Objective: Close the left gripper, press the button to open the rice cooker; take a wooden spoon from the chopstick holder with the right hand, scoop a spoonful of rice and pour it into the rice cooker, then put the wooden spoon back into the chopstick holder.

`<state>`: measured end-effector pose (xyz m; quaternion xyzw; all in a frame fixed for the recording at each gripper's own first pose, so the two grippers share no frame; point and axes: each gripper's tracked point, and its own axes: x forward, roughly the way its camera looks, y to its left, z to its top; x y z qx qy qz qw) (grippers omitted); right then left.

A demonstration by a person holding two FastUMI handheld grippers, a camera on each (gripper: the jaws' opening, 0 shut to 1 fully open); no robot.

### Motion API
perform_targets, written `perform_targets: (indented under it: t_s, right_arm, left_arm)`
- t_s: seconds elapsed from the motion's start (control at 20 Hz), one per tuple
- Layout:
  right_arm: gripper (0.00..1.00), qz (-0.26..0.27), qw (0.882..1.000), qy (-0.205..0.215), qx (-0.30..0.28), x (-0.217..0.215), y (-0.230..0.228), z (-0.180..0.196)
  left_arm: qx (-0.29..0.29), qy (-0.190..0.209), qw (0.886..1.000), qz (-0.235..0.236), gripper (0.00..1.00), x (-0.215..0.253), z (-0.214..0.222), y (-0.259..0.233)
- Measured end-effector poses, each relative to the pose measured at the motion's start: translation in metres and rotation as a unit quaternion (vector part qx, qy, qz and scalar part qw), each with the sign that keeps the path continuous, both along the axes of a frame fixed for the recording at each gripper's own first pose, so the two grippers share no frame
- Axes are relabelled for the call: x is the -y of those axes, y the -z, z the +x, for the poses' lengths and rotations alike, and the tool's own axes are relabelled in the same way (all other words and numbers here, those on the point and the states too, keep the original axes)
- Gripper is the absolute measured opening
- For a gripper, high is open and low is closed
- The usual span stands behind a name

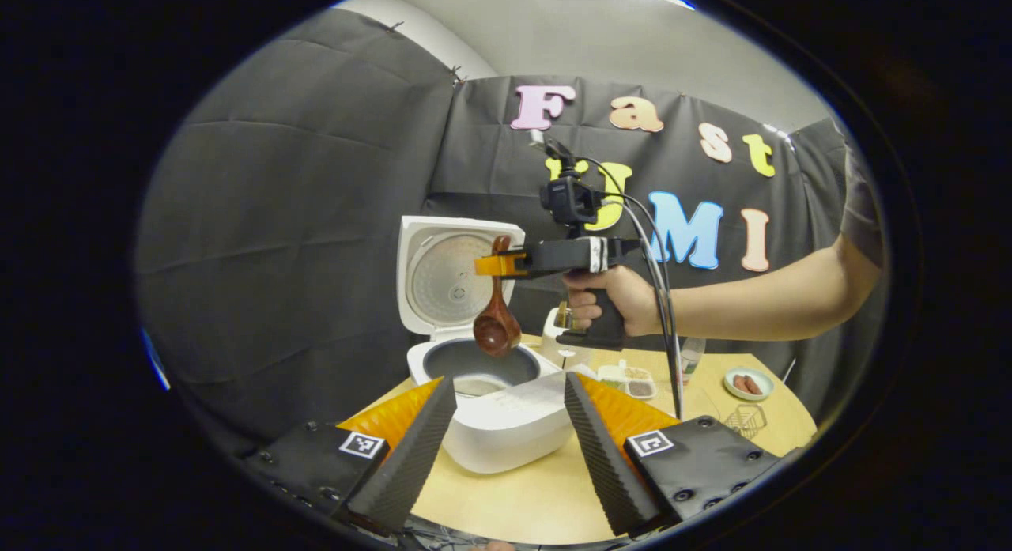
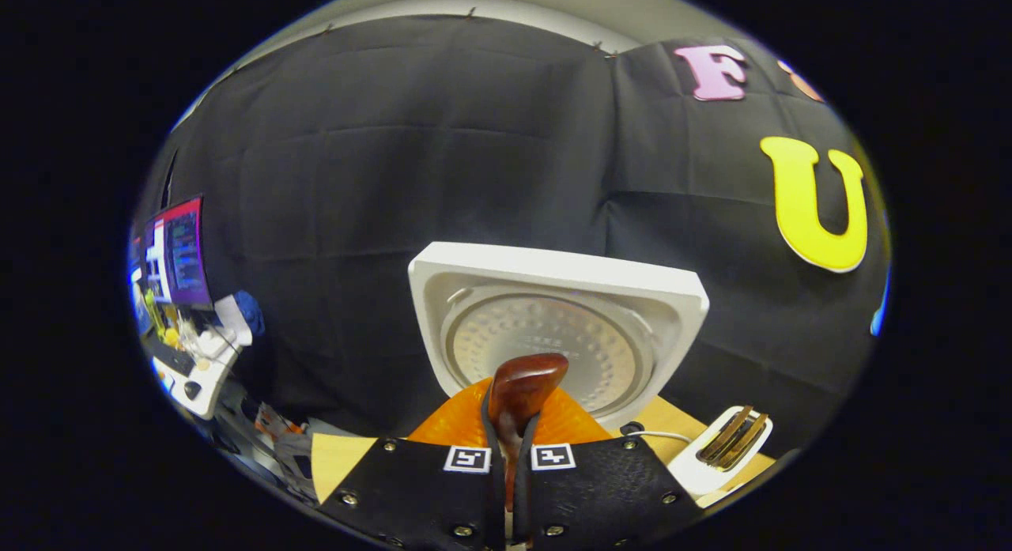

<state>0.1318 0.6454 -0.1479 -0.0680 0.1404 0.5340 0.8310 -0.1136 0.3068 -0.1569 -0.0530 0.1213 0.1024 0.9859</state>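
Observation:
The white rice cooker [image 1: 506, 432] stands on the table with its lid [image 1: 451, 274] raised and the inner pot [image 1: 482, 369] exposed. My left gripper [image 1: 506, 436] hangs open in front of it, one finger on each side, touching nothing. A hand holds my right gripper [image 1: 496, 264] above the pot, shut on the handle of the wooden spoon [image 1: 496, 326]. The spoon's bowl hangs down over the pot. In the right gripper view, the spoon's handle end [image 2: 526, 385] sticks up between the shut fingers [image 2: 510, 440], facing the lid [image 2: 553, 330]. I cannot see what the spoon holds.
Behind the hand, a divided tray of grains [image 1: 628, 379], a small plate [image 1: 747, 383], a wire basket [image 1: 747, 417] and a glass bottle [image 1: 692, 353] sit on the round wooden table [image 1: 522, 496]. A white toaster [image 2: 727, 444] stands right of the cooker. A desk with a monitor [image 2: 178, 250] lies far left.

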Motion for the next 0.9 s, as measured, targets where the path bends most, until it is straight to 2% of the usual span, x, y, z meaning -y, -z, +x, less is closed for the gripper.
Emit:
perform_targets:
  t_s: [0.15,0.4,0.55,0.7,0.9]
  right_arm:
    - [0.05,0.079,0.990,0.054,-0.100,0.028,-0.024,0.008]
    - [0.04,0.163,0.955,0.126,-0.215,0.093,-0.040,0.021]
    - [0.04,0.203,0.932,0.163,-0.252,0.134,-0.045,0.028]
    - [0.05,0.222,0.919,0.198,-0.259,0.187,-0.048,0.028]
    - [0.05,0.250,0.895,0.244,-0.276,0.247,-0.046,0.026]
  left_arm:
    - [0.006,0.008,1.000,-0.007,0.96,0.009,0.002,-0.004]
    - [0.009,0.026,1.000,-0.016,0.96,0.024,0.012,-0.012]
    - [0.010,0.043,0.999,-0.012,0.96,0.036,0.016,-0.014]
    - [0.011,0.060,0.998,-0.005,0.96,0.046,0.024,-0.021]
    - [0.013,0.088,0.996,0.000,0.96,0.061,0.030,-0.027]
